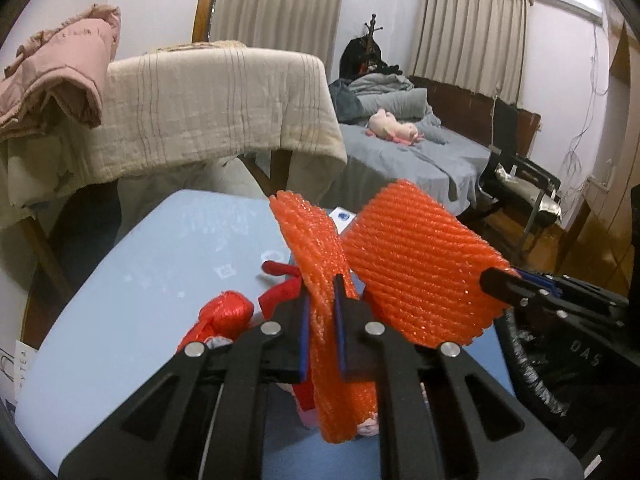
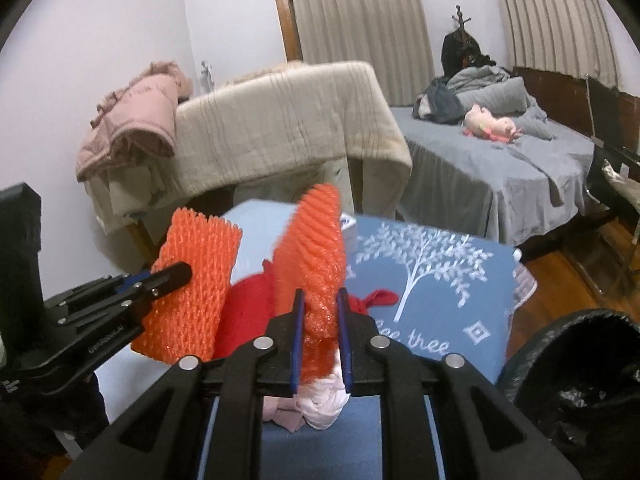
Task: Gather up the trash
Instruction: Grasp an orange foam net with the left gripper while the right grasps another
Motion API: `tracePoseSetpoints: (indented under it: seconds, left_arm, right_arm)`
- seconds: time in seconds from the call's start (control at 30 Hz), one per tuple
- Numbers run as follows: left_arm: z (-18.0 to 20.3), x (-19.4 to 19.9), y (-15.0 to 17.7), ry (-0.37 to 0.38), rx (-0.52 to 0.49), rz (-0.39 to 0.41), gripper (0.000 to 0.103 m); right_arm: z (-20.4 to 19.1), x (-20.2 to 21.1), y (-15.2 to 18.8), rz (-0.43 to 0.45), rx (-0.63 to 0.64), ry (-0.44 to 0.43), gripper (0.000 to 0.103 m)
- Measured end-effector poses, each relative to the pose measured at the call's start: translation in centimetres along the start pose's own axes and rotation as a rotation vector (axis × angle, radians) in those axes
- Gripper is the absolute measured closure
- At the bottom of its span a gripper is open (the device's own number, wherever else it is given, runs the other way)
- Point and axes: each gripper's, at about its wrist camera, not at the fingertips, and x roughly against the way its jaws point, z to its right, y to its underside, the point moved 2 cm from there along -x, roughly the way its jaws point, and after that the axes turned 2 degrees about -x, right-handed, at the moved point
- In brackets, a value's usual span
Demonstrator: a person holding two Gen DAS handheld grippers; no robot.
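Note:
My left gripper is shut on an orange foam fruit net, held upright above the blue table. My right gripper is shut on a second orange foam net. In the left wrist view the right gripper's net is just to the right, with that gripper's fingers clamped on its edge. In the right wrist view the left gripper's net hangs at the left. Red cloth pieces and a pink crumpled item lie on the table below.
The blue table cover has a white tree print. A bin lined with a black bag stands at the right of the table. A blanket-draped rack, a bed and a black chair lie beyond.

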Motion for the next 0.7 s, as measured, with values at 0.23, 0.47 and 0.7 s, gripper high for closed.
tracePoseSetpoints:
  seconds: [0.23,0.47,0.7]
  left_arm:
    - [2.5,1.3,-0.9,0.034,-0.025,0.027,0.094]
    - [6.1,1.2,-0.7,0.091,-0.056,0.024,0.094]
    - [11.3,0.4,0.3,0.179,-0.111,0.008,0.094]
  right_arm:
    - [1.3,3.2,-1.0,0.054,-0.019,0.036,0.088]
    - [4.6,5.9,0.1,0.062,-0.064,0.119,0.088]
    - [8.7,8.6,2.3,0.053,-0.117,0.217,0.088]
